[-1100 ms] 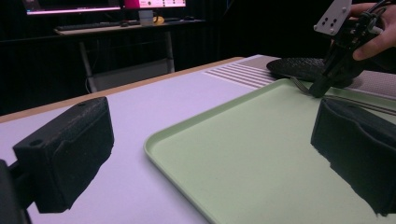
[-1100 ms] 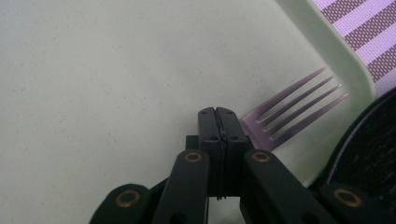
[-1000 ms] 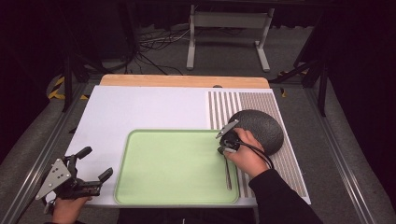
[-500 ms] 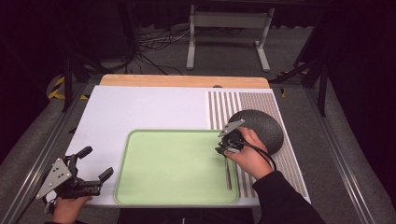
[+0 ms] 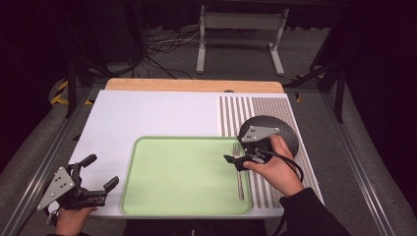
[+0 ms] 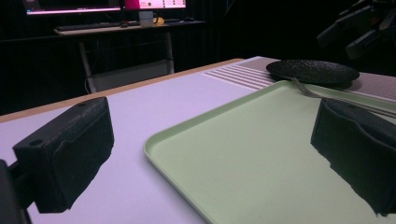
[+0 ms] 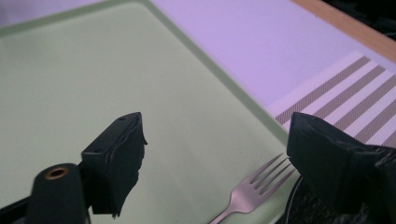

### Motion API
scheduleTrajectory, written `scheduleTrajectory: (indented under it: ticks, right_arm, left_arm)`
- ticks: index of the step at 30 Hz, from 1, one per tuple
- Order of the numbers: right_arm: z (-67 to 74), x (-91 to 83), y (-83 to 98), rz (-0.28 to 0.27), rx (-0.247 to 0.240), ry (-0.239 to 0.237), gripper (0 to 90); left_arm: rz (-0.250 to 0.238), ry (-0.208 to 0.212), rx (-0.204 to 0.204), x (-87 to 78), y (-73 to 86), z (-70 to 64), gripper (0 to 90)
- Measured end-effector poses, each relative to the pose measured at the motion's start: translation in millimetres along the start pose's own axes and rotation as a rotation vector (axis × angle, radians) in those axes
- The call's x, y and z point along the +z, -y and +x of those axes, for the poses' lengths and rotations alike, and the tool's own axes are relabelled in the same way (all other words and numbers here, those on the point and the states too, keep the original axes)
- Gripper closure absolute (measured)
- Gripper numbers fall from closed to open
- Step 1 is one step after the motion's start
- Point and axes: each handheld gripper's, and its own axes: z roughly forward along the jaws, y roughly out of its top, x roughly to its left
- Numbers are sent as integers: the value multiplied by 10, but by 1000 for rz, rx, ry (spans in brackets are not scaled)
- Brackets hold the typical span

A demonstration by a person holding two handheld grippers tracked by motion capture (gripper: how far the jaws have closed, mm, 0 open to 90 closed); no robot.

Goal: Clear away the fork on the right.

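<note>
fork [image 5: 239, 176] lies in the tray [image 5: 182, 177] at its right edge, plate [image 5: 282, 129] just right behind it

Two hand-held black grippers, one dark sleeve

Each gripper, left [image 5: 96, 181] and right [image 5: 235, 160], has a black body, a grey three-cornered plate with small holes on top and chunky black padded fingers [image 6: 70, 151]; a black cable trails from the right one toward 5 o'clock, over a dark long sleeve [image 5: 307, 216].
</note>
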Motion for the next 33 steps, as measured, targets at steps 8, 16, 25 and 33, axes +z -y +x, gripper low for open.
scheduleTrajectory:
  ticks: [8, 16, 25, 33]
  right_arm:
    - [-33, -206, 65, -119, -25, -12, 141]
    - [-94, -412, 223, -232, -1, 7, 114]
    - [-165, -607, 501, -381, 50, 22, 110]
    - [-197, -721, 746, -471, 62, 49, 105]
  left_arm:
    - [0, -3, -5, -3, 1, 2, 0]
    - [-2, -5, -9, -1, 0, -2, 0]
    - [-3, -8, -11, -2, 0, -2, 0]
    - [-5, -14, -14, -4, 0, -3, 0]
